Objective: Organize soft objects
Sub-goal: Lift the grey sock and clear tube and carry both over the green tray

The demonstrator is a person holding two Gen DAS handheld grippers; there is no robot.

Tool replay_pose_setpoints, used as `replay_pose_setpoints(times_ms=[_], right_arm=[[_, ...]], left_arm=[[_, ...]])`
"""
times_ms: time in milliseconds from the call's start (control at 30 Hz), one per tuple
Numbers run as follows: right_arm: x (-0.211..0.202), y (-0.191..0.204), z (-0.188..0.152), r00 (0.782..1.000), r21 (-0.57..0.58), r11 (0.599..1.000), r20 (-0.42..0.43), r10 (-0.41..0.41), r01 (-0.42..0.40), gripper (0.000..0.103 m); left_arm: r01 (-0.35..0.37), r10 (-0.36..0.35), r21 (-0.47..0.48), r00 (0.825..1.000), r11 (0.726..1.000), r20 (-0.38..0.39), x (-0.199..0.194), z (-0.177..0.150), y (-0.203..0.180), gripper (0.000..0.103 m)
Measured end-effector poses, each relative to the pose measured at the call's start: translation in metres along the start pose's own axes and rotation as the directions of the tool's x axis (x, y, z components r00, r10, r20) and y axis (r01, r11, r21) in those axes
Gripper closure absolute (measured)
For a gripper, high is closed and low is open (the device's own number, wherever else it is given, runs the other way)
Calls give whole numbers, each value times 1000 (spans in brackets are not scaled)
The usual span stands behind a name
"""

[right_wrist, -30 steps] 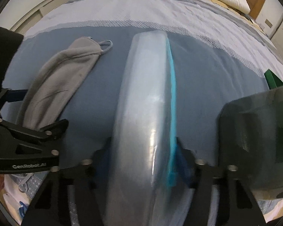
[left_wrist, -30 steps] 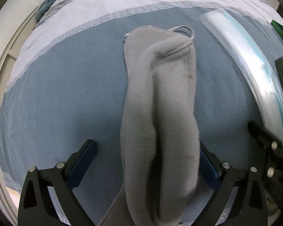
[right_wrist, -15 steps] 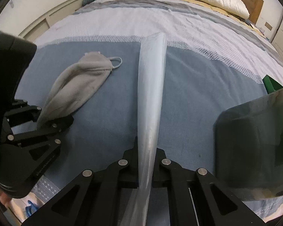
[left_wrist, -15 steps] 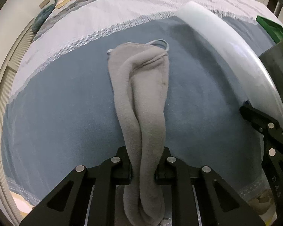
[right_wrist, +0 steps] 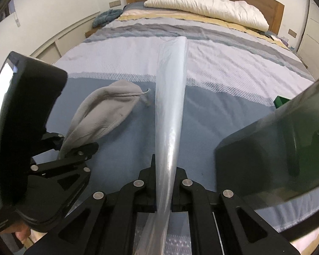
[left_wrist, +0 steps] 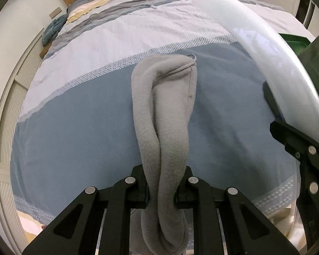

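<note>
Left tool [left_wrist: 160, 188]: I have it clamped on the grey fleece pouch [left_wrist: 165, 106] (long axis running away).
Right tool [right_wrist: 162, 188]: clamped on the clear plastic bag [right_wrist: 170, 106], just right of the pouch.

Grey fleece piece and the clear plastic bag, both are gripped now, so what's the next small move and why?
Probably bring the two together: the left hand-held gripper is shut on the grey fleece piece, the right hand-held gripper is shut on the clear plastic bag, and both hang apart above the bed. The bag's mouth is not visible, so finding it comes first.
</note>
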State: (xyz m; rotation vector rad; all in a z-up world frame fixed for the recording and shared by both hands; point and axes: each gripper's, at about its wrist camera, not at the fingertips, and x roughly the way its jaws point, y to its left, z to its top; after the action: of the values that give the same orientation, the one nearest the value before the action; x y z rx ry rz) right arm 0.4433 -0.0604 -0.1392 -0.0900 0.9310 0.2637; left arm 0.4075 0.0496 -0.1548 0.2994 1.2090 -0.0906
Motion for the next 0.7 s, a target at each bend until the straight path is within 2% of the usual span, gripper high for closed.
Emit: replay_pose_setpoints(times_ms=[300,700], right_arm=[[-46,-15,-27,999,-10,999,21,33,-33,98],[-108,-31,-79,996,-85,992,12,90,-89,98]], left_arm=[[-14,14,-33,1000,999,11,-30,-5,-9,90],[-50,50,-48,999,998,-2,-59,-35,-20,90]])
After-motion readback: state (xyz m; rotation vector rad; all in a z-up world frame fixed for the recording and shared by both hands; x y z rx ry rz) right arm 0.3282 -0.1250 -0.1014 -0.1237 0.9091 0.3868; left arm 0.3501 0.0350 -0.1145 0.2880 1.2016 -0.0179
